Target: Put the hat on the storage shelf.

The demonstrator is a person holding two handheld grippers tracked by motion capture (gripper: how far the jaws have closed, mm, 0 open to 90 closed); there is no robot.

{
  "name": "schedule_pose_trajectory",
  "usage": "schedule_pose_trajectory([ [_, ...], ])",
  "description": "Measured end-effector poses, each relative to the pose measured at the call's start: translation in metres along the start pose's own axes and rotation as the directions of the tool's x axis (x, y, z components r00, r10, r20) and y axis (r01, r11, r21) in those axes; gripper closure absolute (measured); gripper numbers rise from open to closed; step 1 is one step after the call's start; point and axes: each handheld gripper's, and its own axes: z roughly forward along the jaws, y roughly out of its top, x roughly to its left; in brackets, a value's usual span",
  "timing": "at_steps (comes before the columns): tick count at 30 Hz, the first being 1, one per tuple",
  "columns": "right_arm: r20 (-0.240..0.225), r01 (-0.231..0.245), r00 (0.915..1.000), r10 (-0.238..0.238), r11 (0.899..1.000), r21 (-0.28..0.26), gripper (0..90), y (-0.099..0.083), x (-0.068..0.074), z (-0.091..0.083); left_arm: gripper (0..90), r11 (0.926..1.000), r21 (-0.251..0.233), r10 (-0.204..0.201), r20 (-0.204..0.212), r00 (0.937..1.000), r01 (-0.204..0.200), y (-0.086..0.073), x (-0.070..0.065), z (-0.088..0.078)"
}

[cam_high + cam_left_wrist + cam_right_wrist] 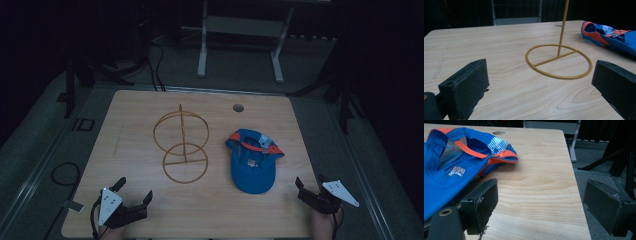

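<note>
Blue cap (252, 162) (upside down), wire stand (182, 145), wooden table (135, 130)

Wooden table (125, 130) under both claws; round hole (238, 107) far ahead of the right claw (310, 181); white frame (202, 50) beyond; black cable (65, 163) left of the left claw (134, 189).

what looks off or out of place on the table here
The blue cap lies upside down, its inside and orange lining facing up, beside the wire stand rather than on it. The stand is upright and looks undamaged. Nothing is spilled.

A blue cap (252, 162) with orange trim lies upside down on the table, just right of an upright yellow wire stand (182, 145).
</note>
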Motion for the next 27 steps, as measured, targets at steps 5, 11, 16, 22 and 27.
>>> schedule_pose_trajectory([
  [5,-0.009,-0.007,0.9999,0.007,1.000,0.008,12.8,0.000,0.000,-0.001,1.1,1.0000,0.001,-0.001,0.001,1.0000,0.001,0.001,-0.002,0.000],
  [11,-0.083,-0.020,0.9963,0.024,0.999,0.048,13.8,0.001,0.000,0.004,1.1,0.9999,-0.011,0.007,-0.012,0.9999,-0.007,0.002,-0.008,0.002],
  [16,-0.090,0.024,0.9958,-0.018,0.998,0.061,13.7,0.003,0.005,0.006,1.1,0.9982,-0.033,0.052,0.021,0.9984,-0.051,0.004,-0.018,0.001],
  [22,-0.114,0.002,0.9935,0.005,0.998,0.062,13.3,0.010,0.005,0.006,1.1,0.9934,-0.024,0.114,0.058,0.9918,-0.113,0.004,-0.027,0.002],
  [27,-0.172,0.023,0.9850,-0.017,0.999,0.030,12.4,0.025,0.009,0.008,1.1,0.9994,-0.008,0.036,0.124,0.9916,-0.035,0.005,-0.028,0.003],
])
